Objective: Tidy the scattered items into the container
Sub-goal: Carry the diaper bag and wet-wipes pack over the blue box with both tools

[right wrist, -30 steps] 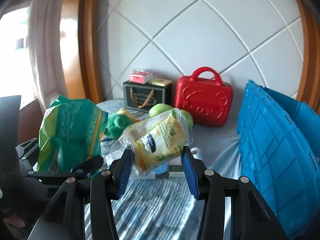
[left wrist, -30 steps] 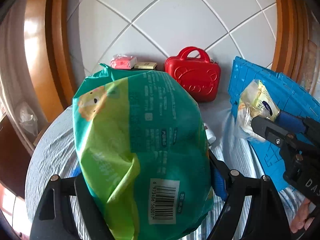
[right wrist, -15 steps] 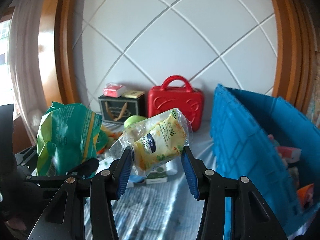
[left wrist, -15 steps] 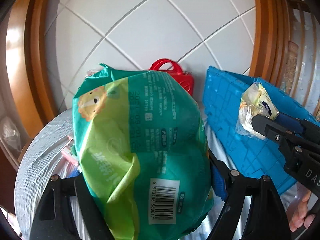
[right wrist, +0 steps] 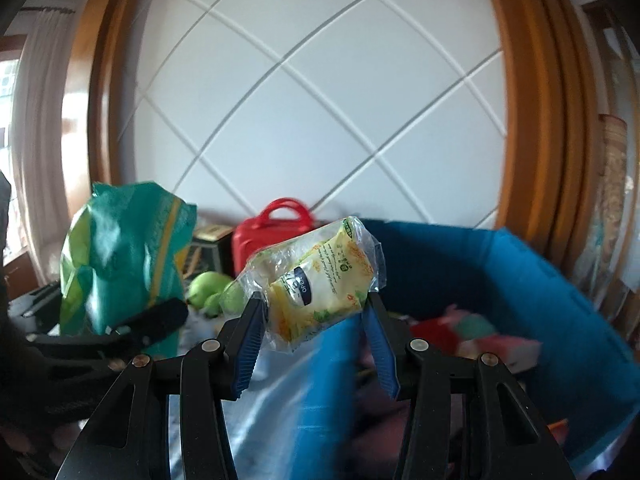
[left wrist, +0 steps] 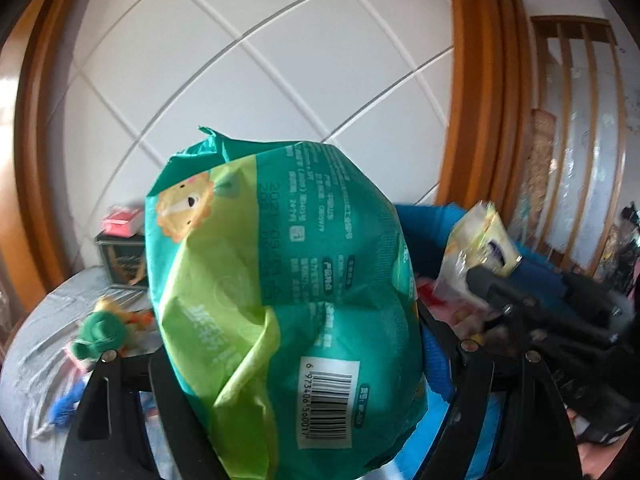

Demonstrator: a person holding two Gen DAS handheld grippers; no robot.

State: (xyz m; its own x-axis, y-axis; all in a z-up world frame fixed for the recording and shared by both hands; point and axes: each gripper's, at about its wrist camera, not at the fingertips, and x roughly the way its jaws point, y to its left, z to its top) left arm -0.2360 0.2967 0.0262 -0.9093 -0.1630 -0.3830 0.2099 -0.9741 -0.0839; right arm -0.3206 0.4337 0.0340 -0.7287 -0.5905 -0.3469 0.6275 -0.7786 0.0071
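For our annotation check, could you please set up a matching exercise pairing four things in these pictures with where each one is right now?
Things:
1. green bag
2. yellow packet
3. red case
4. blue crate

Places:
A. stands by the tiled wall, behind the packet
B. clamped in the left hand-held gripper
C. sits open to the right, some items already inside
D. clamped in the right hand-held gripper

Pairs: 1-B, 2-D, 3-A, 4-C
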